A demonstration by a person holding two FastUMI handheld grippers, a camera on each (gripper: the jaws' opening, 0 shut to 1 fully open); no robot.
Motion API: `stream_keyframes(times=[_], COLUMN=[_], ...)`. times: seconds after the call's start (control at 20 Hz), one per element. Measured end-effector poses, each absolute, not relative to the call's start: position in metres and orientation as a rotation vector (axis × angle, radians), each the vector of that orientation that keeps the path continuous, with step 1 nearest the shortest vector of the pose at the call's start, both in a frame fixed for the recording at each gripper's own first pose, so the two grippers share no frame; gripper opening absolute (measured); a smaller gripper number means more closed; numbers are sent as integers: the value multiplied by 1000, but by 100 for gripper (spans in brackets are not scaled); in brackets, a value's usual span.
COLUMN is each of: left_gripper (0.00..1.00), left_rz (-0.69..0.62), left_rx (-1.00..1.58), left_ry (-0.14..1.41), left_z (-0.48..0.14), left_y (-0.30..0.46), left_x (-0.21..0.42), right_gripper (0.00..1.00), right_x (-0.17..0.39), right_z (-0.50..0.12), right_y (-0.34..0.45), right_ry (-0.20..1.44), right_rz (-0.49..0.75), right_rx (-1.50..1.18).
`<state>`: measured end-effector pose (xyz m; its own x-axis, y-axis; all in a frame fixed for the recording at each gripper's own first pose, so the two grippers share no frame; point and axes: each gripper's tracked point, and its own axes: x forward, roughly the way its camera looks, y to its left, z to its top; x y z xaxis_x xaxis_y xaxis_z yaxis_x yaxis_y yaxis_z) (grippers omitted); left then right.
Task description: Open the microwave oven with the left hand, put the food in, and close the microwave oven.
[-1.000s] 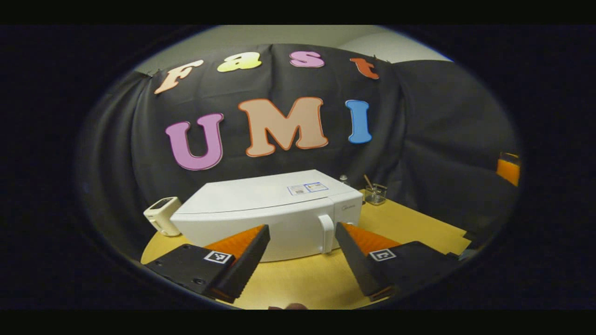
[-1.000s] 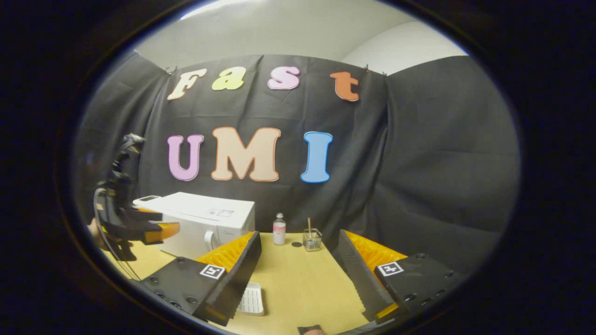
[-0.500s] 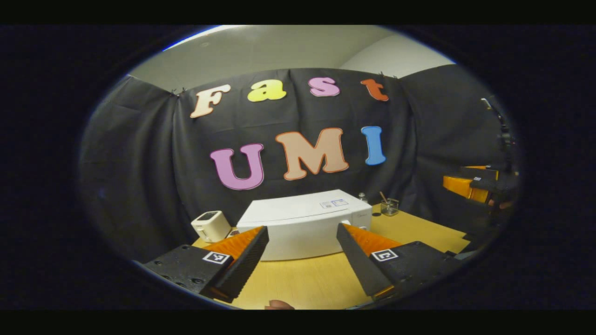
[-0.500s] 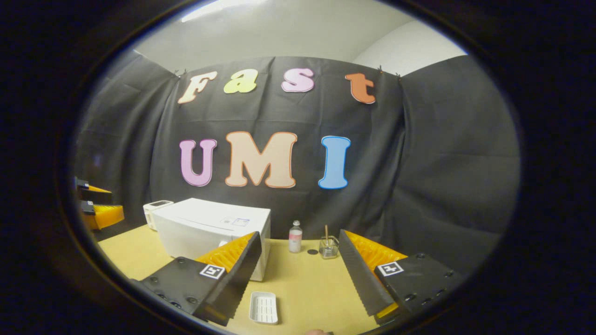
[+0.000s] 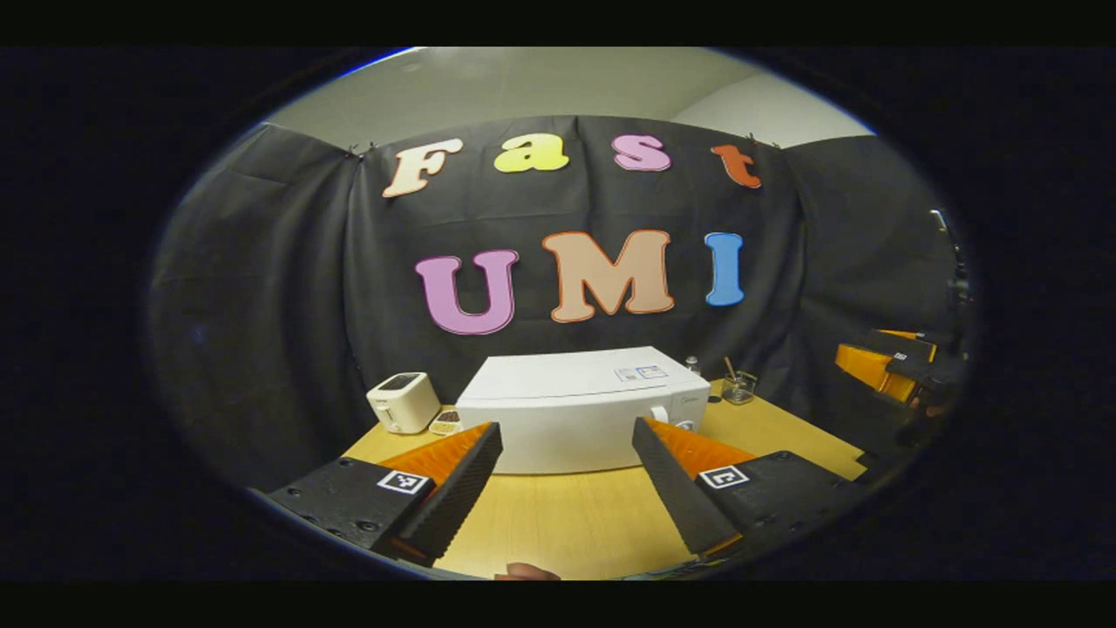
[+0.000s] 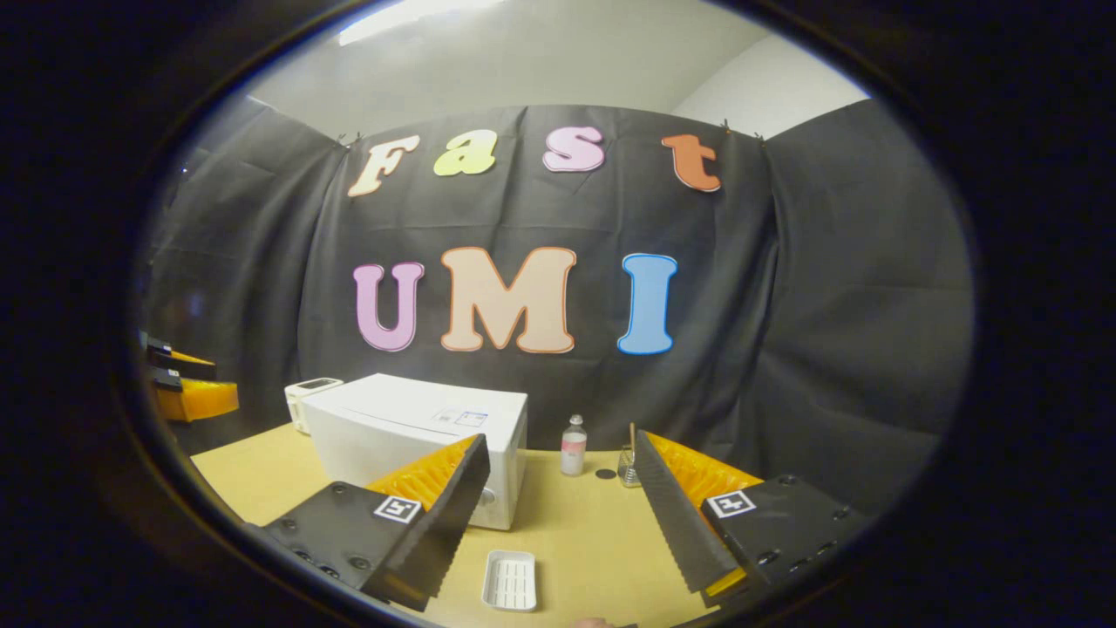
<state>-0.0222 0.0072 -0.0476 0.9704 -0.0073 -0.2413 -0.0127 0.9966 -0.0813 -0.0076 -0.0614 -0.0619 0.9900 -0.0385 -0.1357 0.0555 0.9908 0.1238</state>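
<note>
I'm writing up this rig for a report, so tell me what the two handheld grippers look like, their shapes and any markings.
Each gripper has two long wedge-shaped fingers with ribbed, sawtooth inner faces, mounted on flat black blocks with visible screws. Each block carries a small square black-and-white tag. This shows on the left gripper and the right gripper alike. No cable or sleeve can be made out.

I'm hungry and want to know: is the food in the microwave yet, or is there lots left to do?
The microwave door is shut. Both the left gripper and right gripper are open, holding nothing, away from it. A small white tray lies on the table. Whether food went in can't be told.
</note>
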Motion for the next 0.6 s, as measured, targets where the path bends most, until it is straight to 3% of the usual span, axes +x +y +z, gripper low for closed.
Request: stream_keyframes(times=[0.25,0.3,0.35,0.6], left_gripper=[97,97,97,97], left_rz=[-5,-3,-3,2], left_rx=[-74,-75,-76,-62], left_ry=[270,269,269,276], left_z=[-56,-55,-56,-60], left_y=[9,10,11,15], left_x=[-29,-29,-29,-31], right_gripper=[96,100,96,100], right_x=[-10,-10,-11,-13], right_z=[-65,-67,-68,-70], right_y=[-61,-60,-59,-57], right_ry=[142,147,150,157], right_rz=[-51,-52,-51,-49], right_rx=[122,126,130,130])
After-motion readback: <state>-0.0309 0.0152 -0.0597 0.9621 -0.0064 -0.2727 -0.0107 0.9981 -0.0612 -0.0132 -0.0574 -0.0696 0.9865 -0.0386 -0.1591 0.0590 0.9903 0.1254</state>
